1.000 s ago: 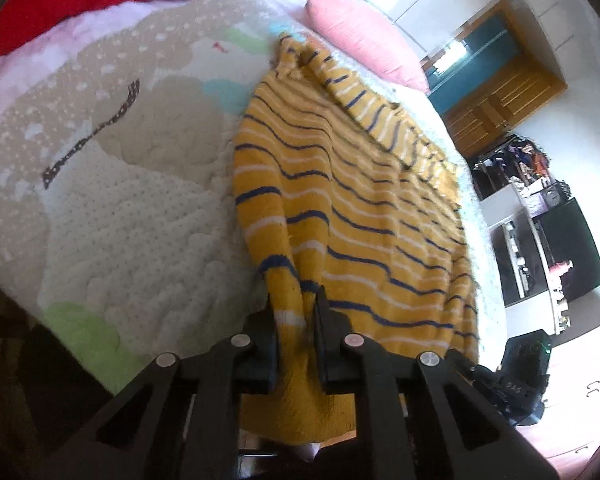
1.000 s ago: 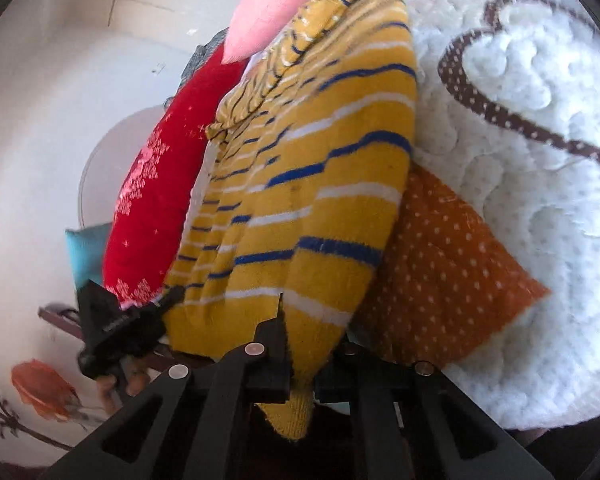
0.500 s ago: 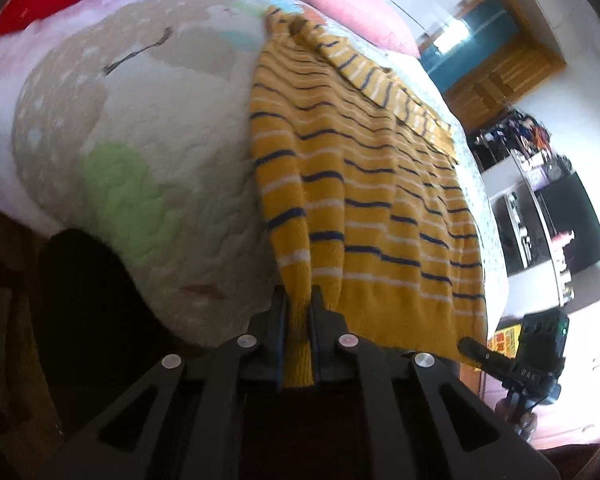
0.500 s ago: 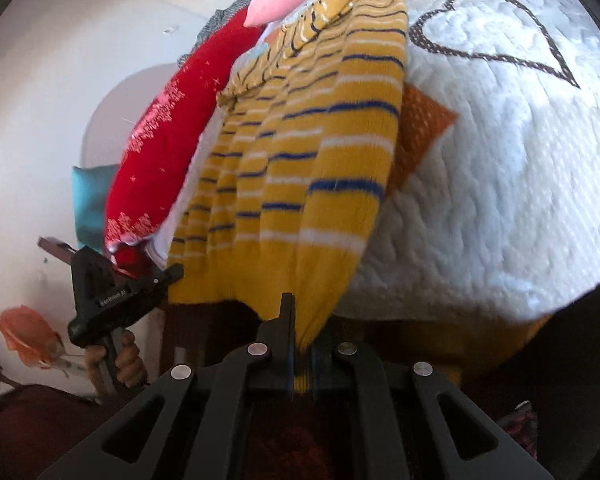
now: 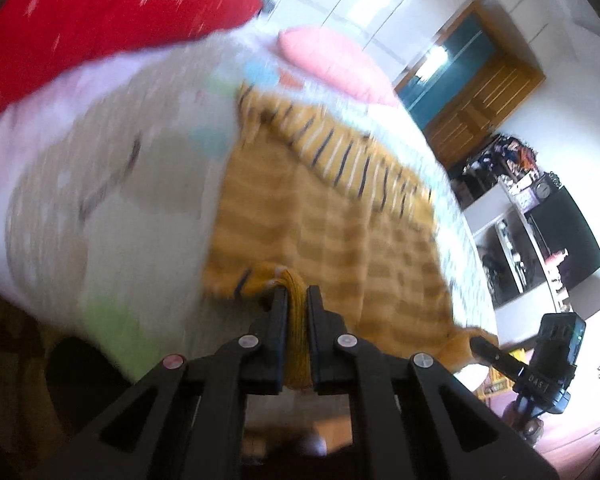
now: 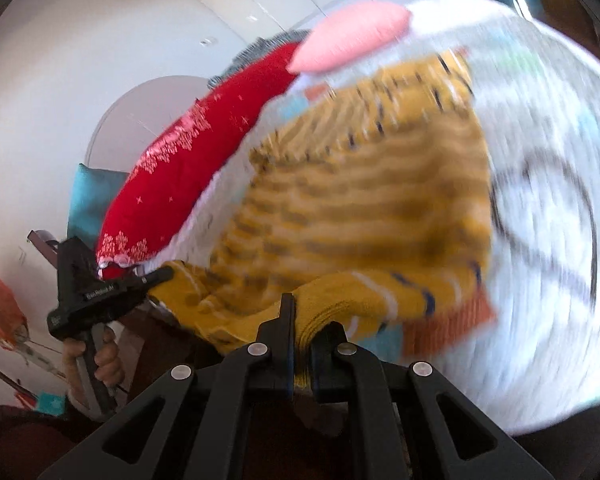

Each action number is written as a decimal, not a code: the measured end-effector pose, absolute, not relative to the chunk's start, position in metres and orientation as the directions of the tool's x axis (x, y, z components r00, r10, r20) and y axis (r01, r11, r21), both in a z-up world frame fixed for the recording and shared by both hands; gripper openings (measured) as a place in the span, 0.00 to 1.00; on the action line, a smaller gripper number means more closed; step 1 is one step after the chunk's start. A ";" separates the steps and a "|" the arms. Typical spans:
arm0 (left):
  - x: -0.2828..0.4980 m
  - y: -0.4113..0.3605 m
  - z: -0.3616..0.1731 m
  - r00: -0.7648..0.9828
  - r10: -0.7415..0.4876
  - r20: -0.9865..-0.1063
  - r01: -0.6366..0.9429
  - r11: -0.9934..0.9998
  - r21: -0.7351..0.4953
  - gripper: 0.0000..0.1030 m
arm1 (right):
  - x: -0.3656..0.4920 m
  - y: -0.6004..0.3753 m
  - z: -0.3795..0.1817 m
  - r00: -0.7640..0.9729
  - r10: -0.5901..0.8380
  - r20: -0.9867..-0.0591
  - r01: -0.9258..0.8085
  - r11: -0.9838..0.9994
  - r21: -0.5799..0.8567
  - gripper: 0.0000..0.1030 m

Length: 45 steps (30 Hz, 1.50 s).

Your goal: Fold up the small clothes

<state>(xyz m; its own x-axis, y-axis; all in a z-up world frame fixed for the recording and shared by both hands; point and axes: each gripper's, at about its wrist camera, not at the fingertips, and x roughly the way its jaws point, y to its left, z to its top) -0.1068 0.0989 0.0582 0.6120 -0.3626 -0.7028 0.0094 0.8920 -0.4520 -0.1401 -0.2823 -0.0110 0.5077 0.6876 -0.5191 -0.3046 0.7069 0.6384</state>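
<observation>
Both grippers, left gripper (image 5: 297, 300) and right gripper (image 6: 302, 322), pinch the sweater (image 5: 340, 216) hem; the fold ahead looks barely begun.

Both wrist views low, close at bed (image 5: 112, 216) edge (blurred), facing across; sweater (image 5: 340, 232) shared.

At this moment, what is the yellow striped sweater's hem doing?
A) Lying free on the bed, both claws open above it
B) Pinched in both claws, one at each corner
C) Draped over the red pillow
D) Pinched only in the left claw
B: the left claw and the right claw each clamp bunched knit of the yellow striped sweater.
</observation>
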 end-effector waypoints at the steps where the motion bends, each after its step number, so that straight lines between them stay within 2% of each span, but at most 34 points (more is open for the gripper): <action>1: -0.093 0.097 0.069 0.632 -0.343 -0.695 0.021 0.904 -0.428 0.06 | -0.129 -0.282 -0.002 0.522 0.677 -0.519 -0.315 0.718 0.620 0.06; 3: -0.068 0.092 0.084 0.666 -0.298 -0.684 0.034 0.928 -0.371 0.00 | -0.107 -0.281 0.013 0.551 0.655 -0.517 -0.332 0.740 0.585 0.06; 10: 0.043 0.081 0.091 0.651 -0.271 -0.709 0.027 0.942 -0.336 0.00 | -0.010 -0.277 0.045 0.619 0.588 -0.521 -0.313 0.793 0.523 0.06; 14: 0.056 0.074 0.081 0.637 -0.301 -0.709 0.060 0.937 -0.344 0.01 | 0.030 -0.269 0.042 0.636 0.526 -0.564 -0.289 0.841 0.459 0.06; 15: 0.054 0.073 0.079 0.636 -0.311 -0.706 0.077 0.936 -0.343 0.06 | 0.041 -0.268 0.035 0.630 0.513 -0.584 -0.272 0.849 0.453 0.06; 16: 0.050 0.072 0.075 0.632 -0.316 -0.708 0.093 0.938 -0.335 0.24 | 0.048 -0.268 0.029 0.621 0.509 -0.596 -0.262 0.852 0.454 0.06; 17: 0.048 0.071 0.070 0.628 -0.313 -0.713 0.104 0.941 -0.322 0.36 | 0.054 -0.266 0.023 0.612 0.502 -0.611 -0.250 0.856 0.452 0.06; 18: 0.045 0.071 0.065 0.625 -0.304 -0.719 0.108 0.946 -0.306 0.59 | 0.060 -0.266 0.015 0.604 0.492 -0.627 -0.240 0.862 0.446 0.06; 19: 0.041 0.073 0.055 0.620 -0.290 -0.729 0.107 0.952 -0.287 0.66 | 0.066 -0.265 0.006 0.594 0.482 -0.645 -0.228 0.869 0.439 0.06; 21: 0.041 0.076 0.041 0.588 -0.281 -0.758 0.107 0.957 -0.271 0.67 | 0.071 -0.264 -0.008 0.571 0.471 -0.672 -0.213 0.876 0.433 0.06; 24: 0.049 0.081 0.013 0.510 -0.270 -0.817 0.088 0.961 -0.263 0.67 | 0.066 -0.266 -0.014 0.559 0.481 -0.675 -0.218 0.871 0.440 0.08; 26: 0.053 0.081 0.000 0.483 -0.275 -0.832 0.092 0.960 -0.264 0.67 | 0.054 -0.270 -0.007 0.568 0.495 -0.657 -0.239 0.863 0.444 0.13; 27: 0.053 0.081 -0.002 0.479 -0.279 -0.833 0.097 0.959 -0.265 0.67 | 0.046 -0.275 -0.002 0.579 0.498 -0.646 -0.246 0.862 0.444 0.23; 28: 0.054 0.079 -0.005 0.474 -0.292 -0.830 0.113 0.956 -0.272 0.67 | 0.037 -0.281 0.005 0.597 0.494 -0.631 -0.250 0.863 0.439 0.38; 30: 0.056 0.074 -0.010 0.466 -0.307 -0.830 0.139 0.952 -0.274 0.67 | 0.025 -0.292 0.012 0.628 0.477 -0.615 -0.250 0.872 0.421 0.55; 31: 0.056 0.069 -0.013 0.459 -0.313 -0.831 0.159 0.950 -0.270 0.67 | 0.021 -0.297 0.014 0.639 0.458 -0.618 -0.245 0.883 0.401 0.60; 33: 0.056 0.061 -0.017 0.449 -0.321 -0.834 0.185 0.946 -0.265 0.67 | 0.021 -0.299 0.013 0.636 0.428 -0.642 -0.246 0.901 0.357 0.62; 38: 0.053 0.046 -0.020 0.440 -0.291 -0.850 0.214 0.953 -0.216 0.67 | 0.042 -0.286 -0.010 0.607 0.394 -0.690 -0.247 0.919 0.307 0.62; 39: 0.053 0.047 -0.020 0.434 -0.292 -0.852 0.210 0.953 -0.219 0.63 | 0.045 -0.283 -0.013 0.608 0.387 -0.693 -0.249 0.922 0.296 0.62; 40: 0.053 0.048 -0.020 0.423 -0.306 -0.853 0.208 0.949 -0.237 0.38 | 0.050 -0.278 -0.017 0.611 0.377 -0.697 -0.254 0.926 0.278 0.62; 41: 0.053 0.050 -0.020 0.412 -0.321 -0.853 0.210 0.944 -0.254 0.22 | 0.055 -0.272 -0.021 0.611 0.367 -0.701 -0.259 0.930 0.260 0.62; 42: 0.053 0.051 -0.020 0.399 -0.341 -0.851 0.211 0.938 -0.277 0.11 | 0.057 -0.268 -0.024 0.606 0.362 -0.708 -0.265 0.931 0.250 0.60; 43: 0.050 0.052 -0.018 0.410 -0.340 -0.846 0.202 0.939 -0.279 0.10 | 0.061 -0.261 -0.028 0.592 0.360 -0.721 -0.273 0.931 0.241 0.36; 44: 0.046 0.052 -0.015 0.426 -0.330 -0.842 0.199 0.942 -0.269 0.09 | 0.063 -0.256 -0.032 0.568 0.359 -0.741 -0.277 0.931 0.239 0.16; 45: 0.043 0.052 -0.011 0.439 -0.324 -0.838 0.196 0.945 -0.263 0.08 | 0.063 -0.252 -0.034 0.561 0.348 -0.751 -0.272 0.934 0.230 0.07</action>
